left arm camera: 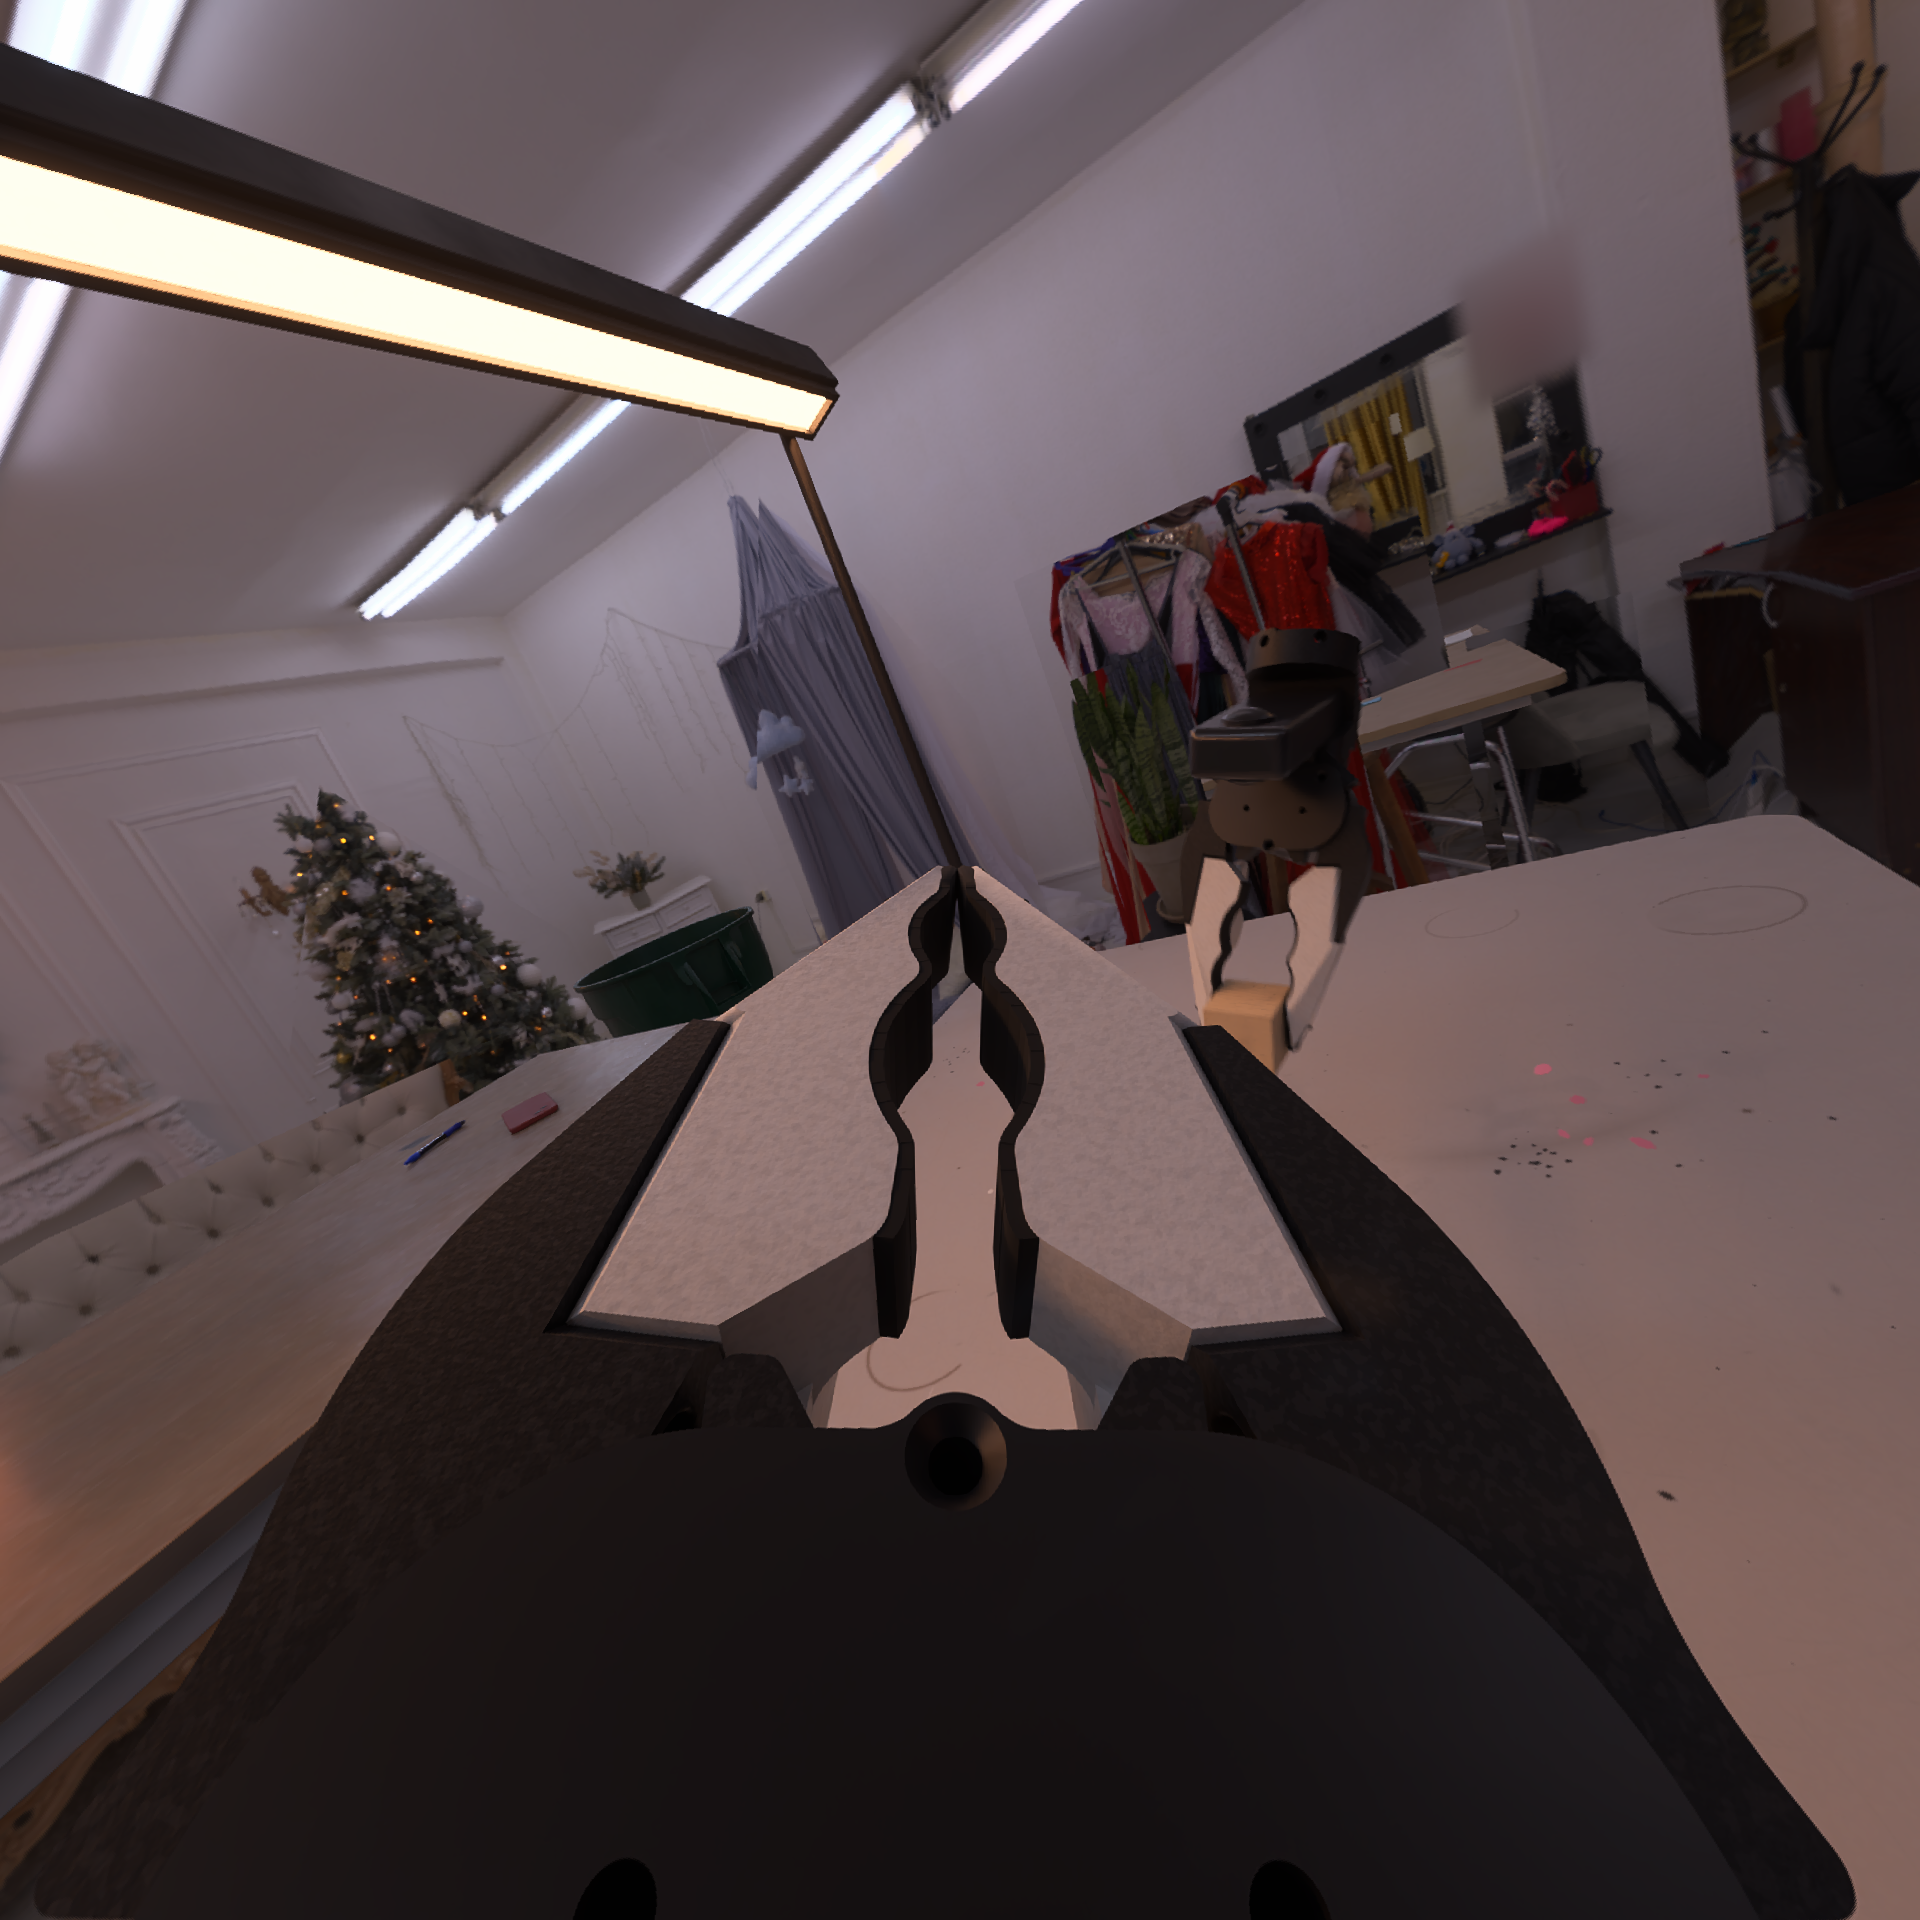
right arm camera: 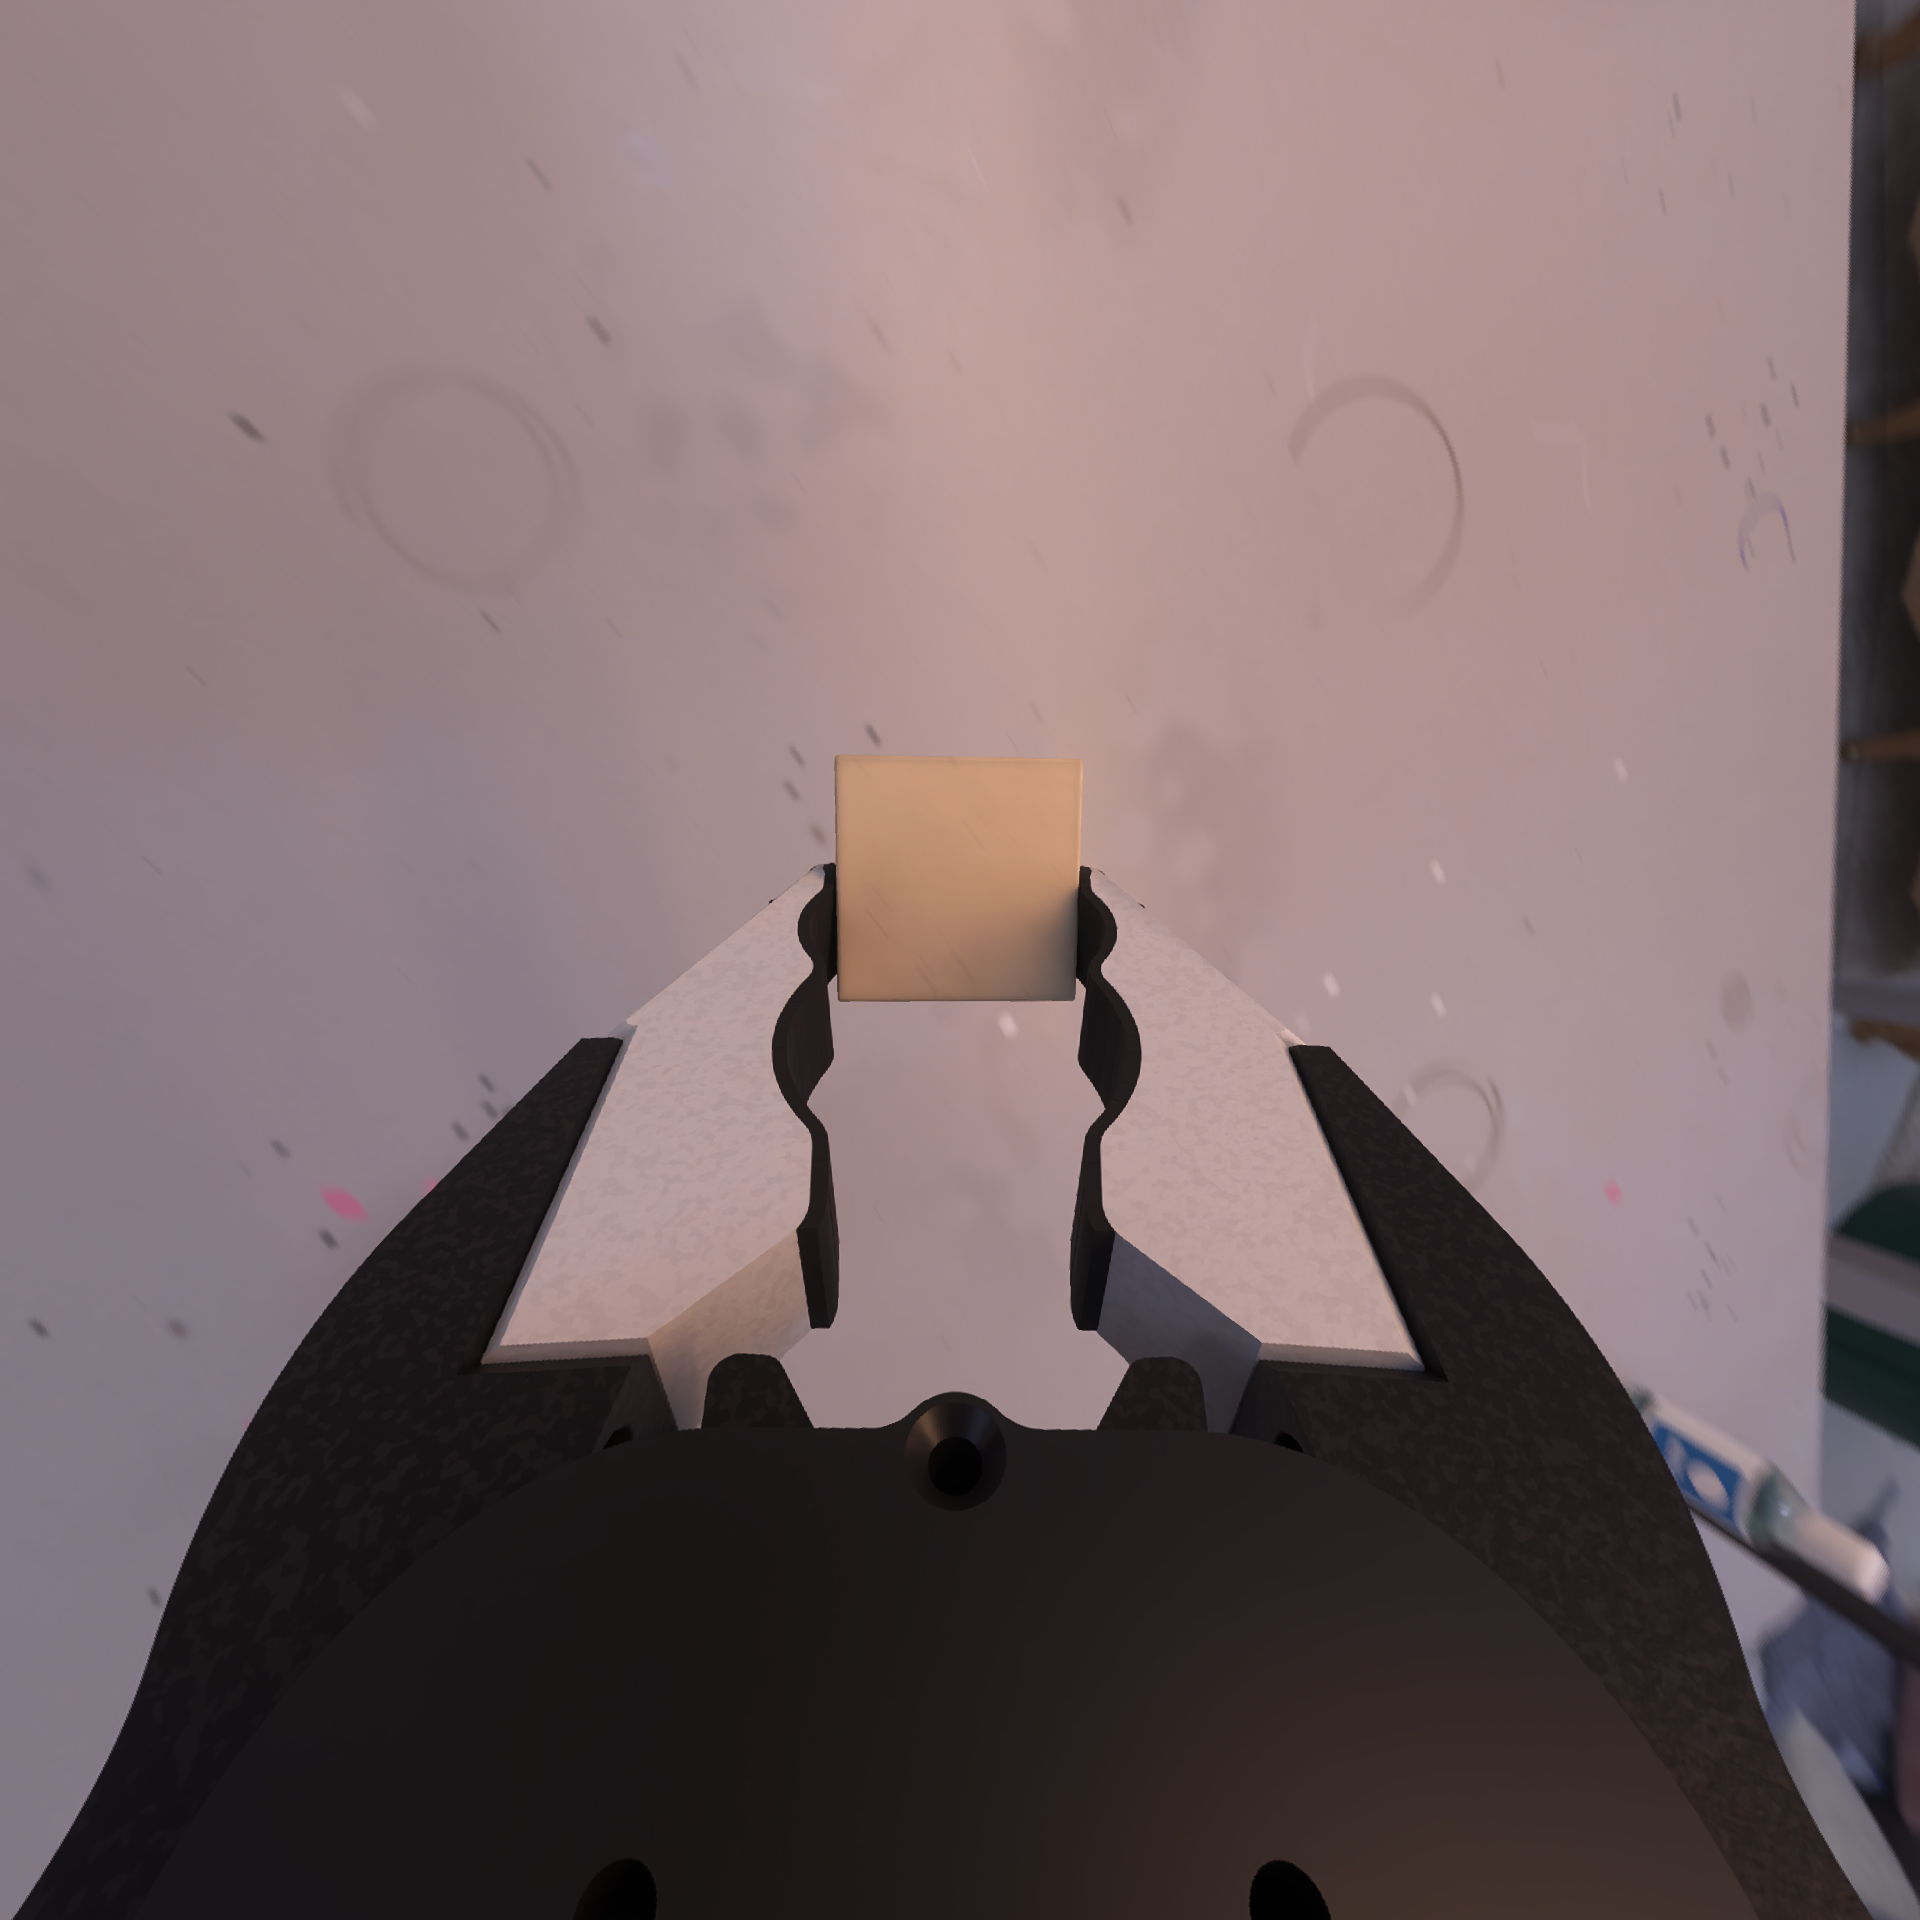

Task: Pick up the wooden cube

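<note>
What worries me is the shallow hold: the pale wooden cube [right arm camera: 956,883], at the centre of the right wrist view, is caught only by the very tips, so a quick lift could let it twist or slip back onto the white speckled tabletop [right arm camera: 416,623]. The right tongs [right arm camera: 956,925] are part-way spread and pinching the cube's two side faces, their dark wavy fingertips [right arm camera: 816,925] pressed against it (whether it has left the surface I cannot tell). The left tongs [left arm camera: 958,899] are pressed together at the tips, holding nothing, with the cube right of centre in their view [left arm camera: 1245,1010].
</note>
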